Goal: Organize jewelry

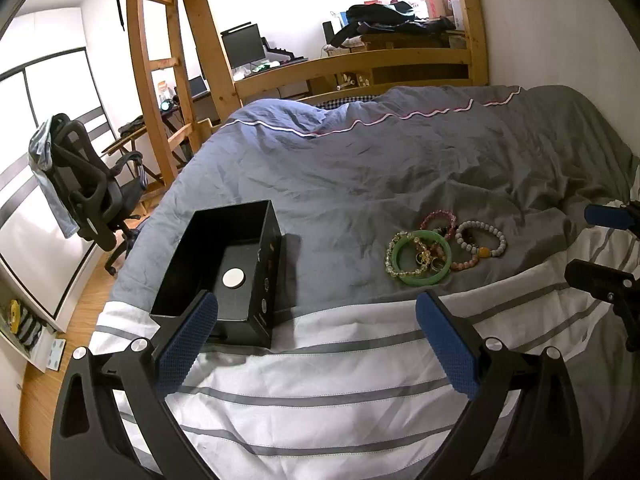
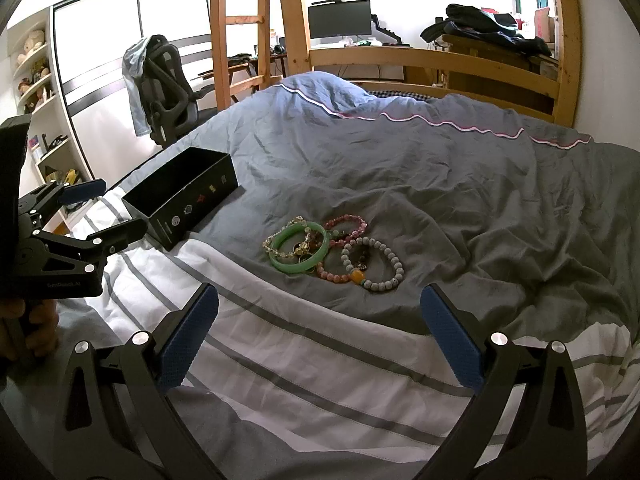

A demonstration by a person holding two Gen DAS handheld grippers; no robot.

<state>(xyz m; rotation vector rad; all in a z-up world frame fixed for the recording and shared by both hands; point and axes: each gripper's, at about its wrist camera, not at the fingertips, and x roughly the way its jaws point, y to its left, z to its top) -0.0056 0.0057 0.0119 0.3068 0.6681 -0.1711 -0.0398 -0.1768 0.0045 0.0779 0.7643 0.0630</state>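
A pile of jewelry lies on the grey duvet: a green bangle [image 1: 422, 276] [image 2: 300, 264], a pink bead bracelet [image 1: 438, 218] [image 2: 346, 222], a white bead bracelet [image 1: 482, 236] [image 2: 394, 268] and a yellow-clear one [image 1: 394, 256]. An open black box [image 1: 224, 264] [image 2: 180, 196] stands to their left with a round white disc [image 1: 233, 279] inside. My left gripper [image 1: 316, 312] is open, its left finger at the box's near end. My right gripper [image 2: 318, 300] is open and empty, just short of the bracelets. Each gripper also shows in the other's view: the right [image 1: 600, 248], the left [image 2: 96, 212].
The bed's white striped sheet [image 1: 320, 380] lies under both grippers. A wooden bunk frame and ladder [image 1: 160, 60], an office chair [image 1: 92, 184] and a desk with a monitor [image 2: 340, 20] stand beyond the bed. Shelves [image 2: 36, 80] are at the left.
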